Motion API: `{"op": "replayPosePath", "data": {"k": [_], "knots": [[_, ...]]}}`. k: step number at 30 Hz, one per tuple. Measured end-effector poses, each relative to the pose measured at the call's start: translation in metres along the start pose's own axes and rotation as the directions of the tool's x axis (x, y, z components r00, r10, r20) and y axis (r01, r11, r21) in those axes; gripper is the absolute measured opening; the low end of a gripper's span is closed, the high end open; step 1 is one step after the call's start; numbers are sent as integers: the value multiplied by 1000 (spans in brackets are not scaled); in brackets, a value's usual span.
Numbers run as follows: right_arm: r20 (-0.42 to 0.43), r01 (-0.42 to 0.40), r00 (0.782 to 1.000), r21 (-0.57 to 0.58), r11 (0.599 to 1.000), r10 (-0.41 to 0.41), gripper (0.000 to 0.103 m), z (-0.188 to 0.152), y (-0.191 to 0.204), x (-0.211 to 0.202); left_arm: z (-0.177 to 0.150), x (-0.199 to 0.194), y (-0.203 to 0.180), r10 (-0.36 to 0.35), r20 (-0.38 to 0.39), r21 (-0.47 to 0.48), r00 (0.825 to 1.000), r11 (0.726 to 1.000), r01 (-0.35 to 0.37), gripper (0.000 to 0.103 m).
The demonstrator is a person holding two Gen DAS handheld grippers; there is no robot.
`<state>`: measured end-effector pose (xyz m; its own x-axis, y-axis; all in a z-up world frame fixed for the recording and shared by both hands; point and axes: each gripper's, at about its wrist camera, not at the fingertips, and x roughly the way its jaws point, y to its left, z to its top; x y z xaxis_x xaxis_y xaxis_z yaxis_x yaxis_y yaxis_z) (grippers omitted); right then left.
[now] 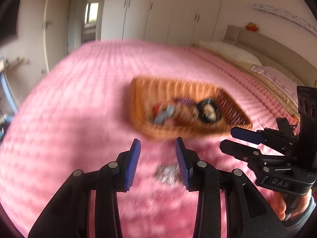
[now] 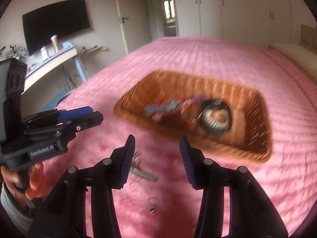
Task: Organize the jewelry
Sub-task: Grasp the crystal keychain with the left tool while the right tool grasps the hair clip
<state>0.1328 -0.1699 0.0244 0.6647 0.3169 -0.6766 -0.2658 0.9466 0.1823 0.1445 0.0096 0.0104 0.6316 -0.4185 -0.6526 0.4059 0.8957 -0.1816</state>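
Note:
A brown wicker basket [image 1: 178, 91] [image 2: 247, 138] lies on the pink bedspread and holds several jewelry pieces, among them a dark beaded bracelet [image 1: 208, 110] [image 2: 216, 119] and a blue piece [image 1: 164, 115] [image 2: 160, 107]. My left gripper [image 1: 157, 148] is open above a small silvery piece [image 1: 166, 173] on the bed. My right gripper [image 2: 157, 144] is open above a silver clip-like piece [image 2: 143, 173]; a small metal piece [image 2: 152, 204] lies nearer. Each gripper shows in the other's view, the right [image 1: 230, 138] and the left [image 2: 95, 114]. Both views are blurred.
The pink bedspread [image 1: 79, 99] [image 2: 218, 59] fills the scene. Pillows [image 1: 227, 53] and a headboard are at the far right. A desk [image 2: 51, 59] with cups, a wall TV [image 2: 57, 23] and wardrobes [image 1: 158, 10] stand beyond the bed.

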Motion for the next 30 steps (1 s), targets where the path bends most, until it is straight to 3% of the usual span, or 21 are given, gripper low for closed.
{"op": "replayPosePath", "data": {"k": [6, 10, 25, 28, 30], "knots": [[-92, -23, 996, -44, 999, 18, 43, -20, 7, 20, -28, 33, 25, -111, -121, -83, 986, 991, 101, 34], [-123, -31, 992, -56, 998, 24, 43, -28, 4, 28, -36, 57, 14, -104, -186, -42, 977, 994, 98, 34], [-224, -62, 975, -274, 960, -1, 43, -29, 32, 76, -34, 65, 9, -104, -179, -13, 978, 995, 103, 32], [-210, -53, 978, -268, 962, -4, 22, -31, 31, 69, -35, 65, 13, -132, -171, -35, 977, 991, 128, 32], [-205, -25, 979, -232, 972, -24, 21, -32, 23, 66, -35, 65, 12, -132, -168, -32, 977, 991, 129, 32]]}}
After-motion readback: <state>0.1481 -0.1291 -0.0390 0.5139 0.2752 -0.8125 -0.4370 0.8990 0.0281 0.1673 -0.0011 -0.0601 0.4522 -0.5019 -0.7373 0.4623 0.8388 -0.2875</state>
